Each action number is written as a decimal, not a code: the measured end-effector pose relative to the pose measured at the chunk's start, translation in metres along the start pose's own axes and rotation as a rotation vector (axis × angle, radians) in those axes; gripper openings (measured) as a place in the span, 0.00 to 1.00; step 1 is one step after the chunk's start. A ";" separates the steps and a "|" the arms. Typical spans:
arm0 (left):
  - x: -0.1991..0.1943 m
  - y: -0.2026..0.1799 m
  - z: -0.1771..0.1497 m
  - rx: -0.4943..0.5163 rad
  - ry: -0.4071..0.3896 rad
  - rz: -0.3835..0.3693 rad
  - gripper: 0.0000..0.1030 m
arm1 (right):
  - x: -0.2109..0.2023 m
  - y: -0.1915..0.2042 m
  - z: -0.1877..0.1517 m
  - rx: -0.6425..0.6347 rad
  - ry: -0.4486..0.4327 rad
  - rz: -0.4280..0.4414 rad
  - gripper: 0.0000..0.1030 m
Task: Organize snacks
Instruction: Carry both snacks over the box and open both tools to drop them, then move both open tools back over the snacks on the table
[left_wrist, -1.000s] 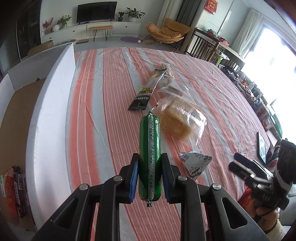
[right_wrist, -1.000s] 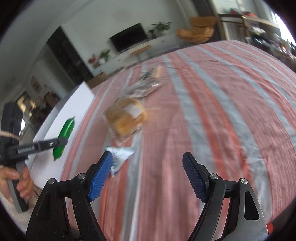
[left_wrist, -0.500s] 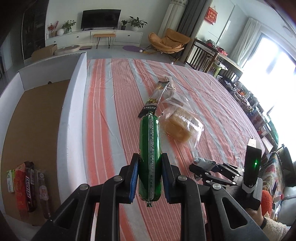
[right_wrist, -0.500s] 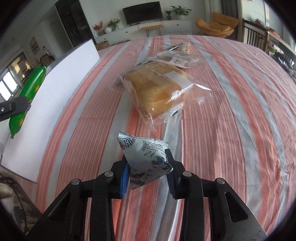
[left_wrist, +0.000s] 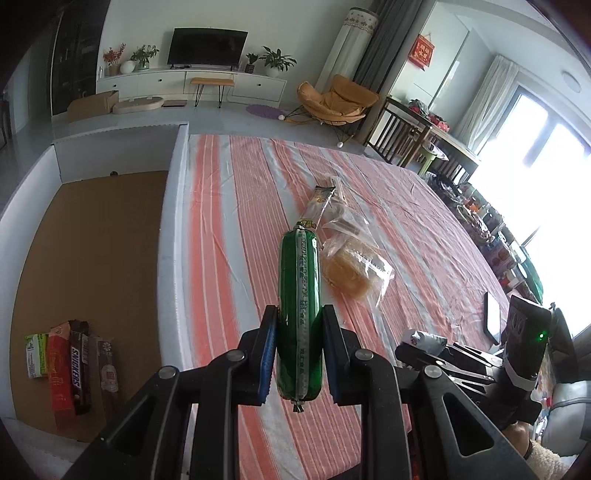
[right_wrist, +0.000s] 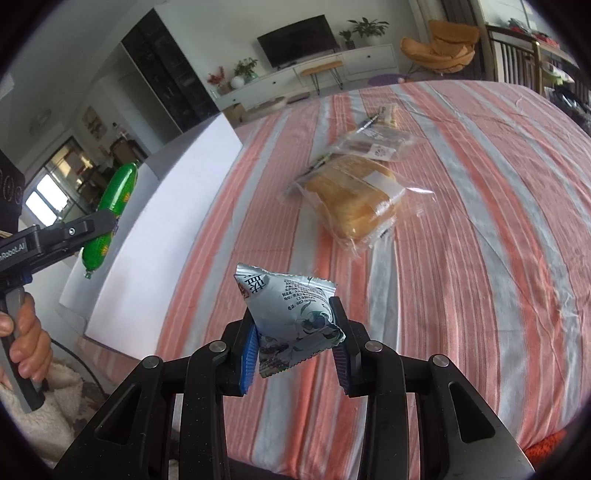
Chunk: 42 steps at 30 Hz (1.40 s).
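Observation:
My left gripper (left_wrist: 298, 354) is shut on a green sausage stick (left_wrist: 298, 302), held above the striped tablecloth near the white box wall (left_wrist: 170, 236); the sausage also shows in the right wrist view (right_wrist: 110, 214). My right gripper (right_wrist: 295, 347) is shut on a small pale-blue snack packet (right_wrist: 291, 314), lifted above the cloth; the packet also shows in the left wrist view (left_wrist: 424, 338). A bagged bread (right_wrist: 354, 199) and a long dark snack bar (left_wrist: 317, 201) lie on the table beyond.
The open white box has a brown cardboard floor (left_wrist: 88, 251) with several snack bars (left_wrist: 70, 369) lined up at its near left corner. A clear packet (right_wrist: 373, 146) lies behind the bread. A phone (left_wrist: 492, 318) lies near the table's right edge.
My right gripper closed on the pale-blue packet and lifted it off the cloth. My left gripper rose and drew back with the sausage, showing more of the box interior.

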<state>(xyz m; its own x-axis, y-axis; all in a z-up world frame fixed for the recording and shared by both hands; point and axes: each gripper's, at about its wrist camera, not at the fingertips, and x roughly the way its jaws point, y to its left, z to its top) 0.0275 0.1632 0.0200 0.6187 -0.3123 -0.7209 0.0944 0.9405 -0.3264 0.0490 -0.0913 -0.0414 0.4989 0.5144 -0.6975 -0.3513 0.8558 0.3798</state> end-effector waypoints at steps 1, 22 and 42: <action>-0.007 0.005 0.001 -0.006 -0.012 0.007 0.22 | -0.004 0.008 0.004 -0.010 -0.009 0.014 0.35; -0.058 0.191 -0.034 -0.355 -0.138 0.502 0.86 | 0.060 0.211 0.080 -0.297 0.013 0.177 0.65; 0.073 -0.043 -0.005 0.032 0.020 0.008 0.95 | 0.005 -0.110 -0.009 0.144 -0.090 -0.646 0.70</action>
<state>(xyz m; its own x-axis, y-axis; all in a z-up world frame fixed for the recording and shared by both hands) 0.0647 0.0991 -0.0219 0.6037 -0.3071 -0.7357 0.1144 0.9467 -0.3012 0.0829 -0.1831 -0.0925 0.6401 -0.1072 -0.7608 0.1465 0.9891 -0.0161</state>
